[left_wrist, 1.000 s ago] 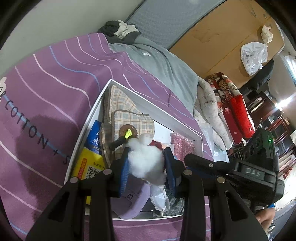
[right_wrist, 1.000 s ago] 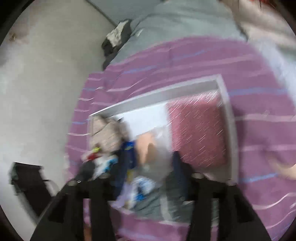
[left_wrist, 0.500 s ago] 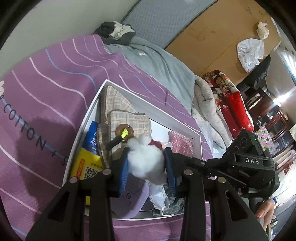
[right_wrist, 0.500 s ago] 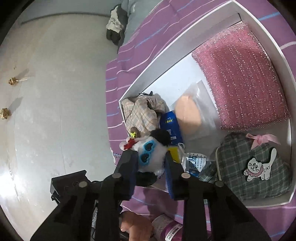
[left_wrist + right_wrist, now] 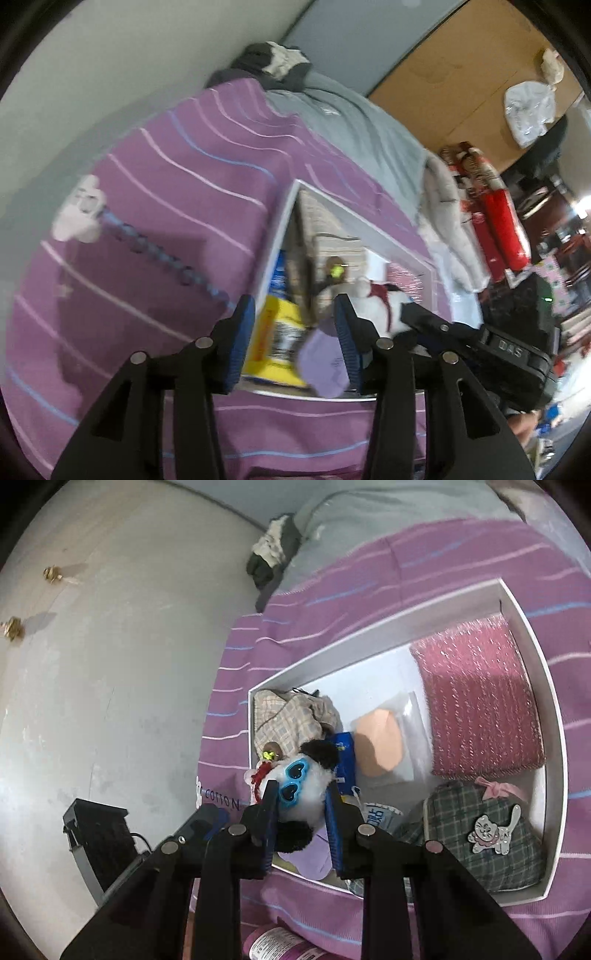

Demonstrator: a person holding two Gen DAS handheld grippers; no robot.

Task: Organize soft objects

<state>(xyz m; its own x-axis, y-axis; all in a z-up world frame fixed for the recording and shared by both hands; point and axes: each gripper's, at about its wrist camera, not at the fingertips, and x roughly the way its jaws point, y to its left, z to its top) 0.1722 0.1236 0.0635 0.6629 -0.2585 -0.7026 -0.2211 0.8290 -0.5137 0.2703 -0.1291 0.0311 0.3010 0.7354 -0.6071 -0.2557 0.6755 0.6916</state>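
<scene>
Right tool clenched on a panda toy, blue pads pressing both sides of the white head. Blue heart glasses on the face, one black ear up, a black part lower between the fingers, a red ribbon at the left. Toy held above the near left corner of the white box, not resting on the things inside.

Left tool released, jaws wide apart with nothing between the pads. Seen from the left wrist, the same toy just right of the right pad, in the grip of the black right tool. View much blurred here.

Box lying on a purple striped bed cover. Inside the box:
- a pink glitter cloth at the far right;
- a peach pad in a clear bag, beside the cloth;
- a green checked pouch with a cat patch and a pink bow, at the near right;
- a beige checked cloth in the far left corner;
- a blue and yellow pack at the left wall;
- a lilac piece at the near edge.

Grey blanket beyond the purple cover.
</scene>
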